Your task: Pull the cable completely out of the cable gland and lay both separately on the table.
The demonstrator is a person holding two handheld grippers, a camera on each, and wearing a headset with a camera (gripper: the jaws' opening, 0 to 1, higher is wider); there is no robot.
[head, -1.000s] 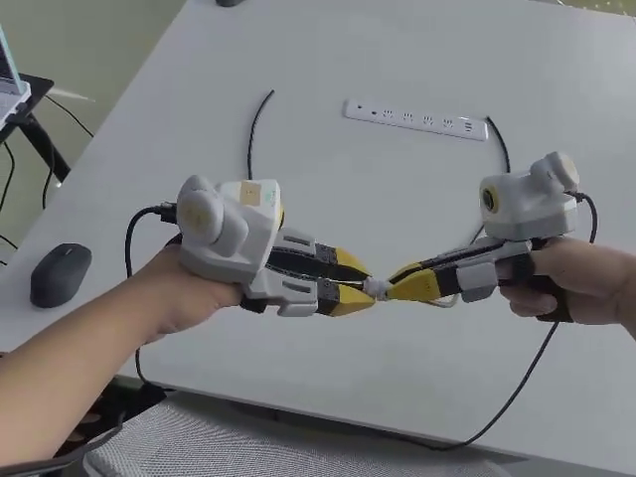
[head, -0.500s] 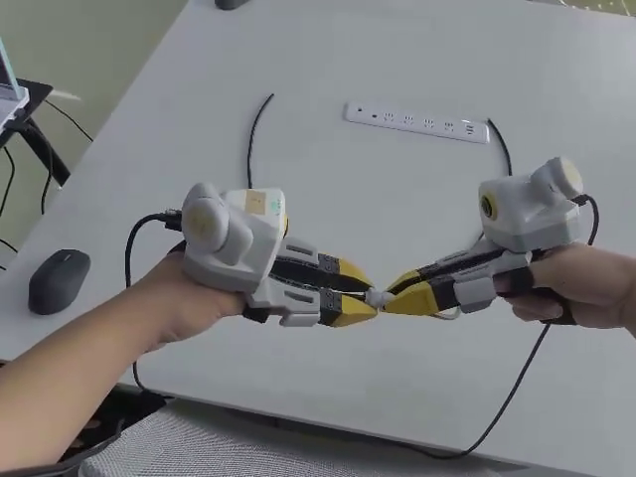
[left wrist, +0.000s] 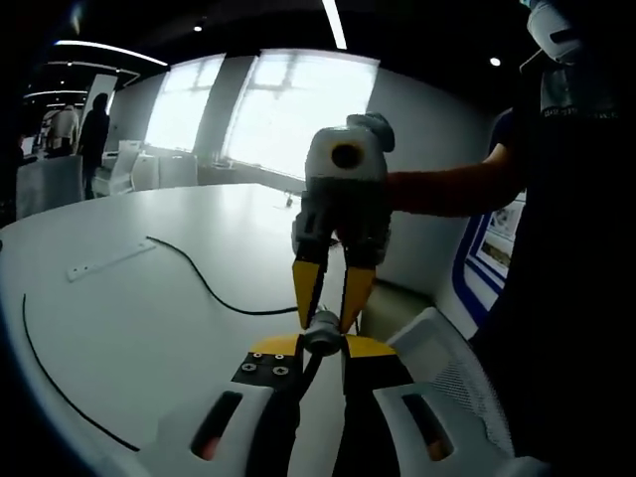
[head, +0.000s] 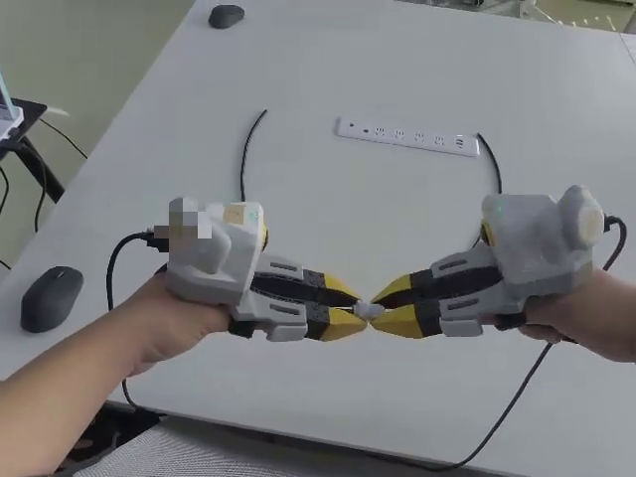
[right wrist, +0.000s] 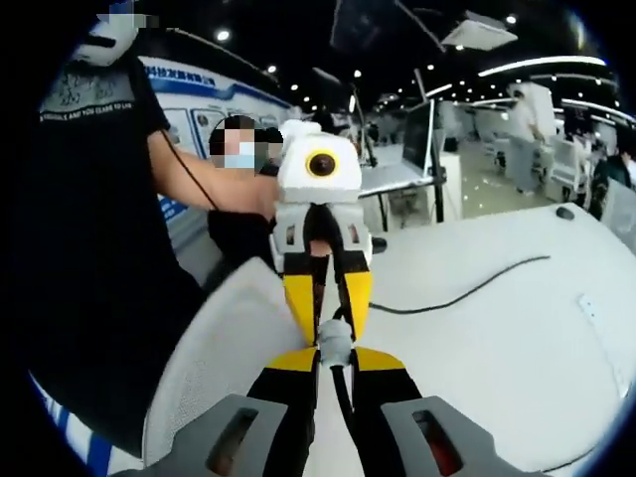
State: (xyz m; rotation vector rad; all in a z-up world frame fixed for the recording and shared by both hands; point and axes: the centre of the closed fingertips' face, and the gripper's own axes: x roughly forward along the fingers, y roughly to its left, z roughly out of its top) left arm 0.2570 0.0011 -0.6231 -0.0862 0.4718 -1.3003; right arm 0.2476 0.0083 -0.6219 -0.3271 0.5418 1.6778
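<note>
Both clamped on the gland [head: 367,311].
I steady left gripper [head: 356,319], pull right gripper [head: 378,309] straight back (cable [right wrist: 343,390] runs along it).

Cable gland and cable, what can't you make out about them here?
- Head view: the cable gland mostly covered by the tips of the left hand-held gripper and right hand-held gripper.
- Right gripper view: the cable runs down between the jaws, its other end hidden.
- How deep the cable sits in the cable gland: jaw tips cover it.
</note>
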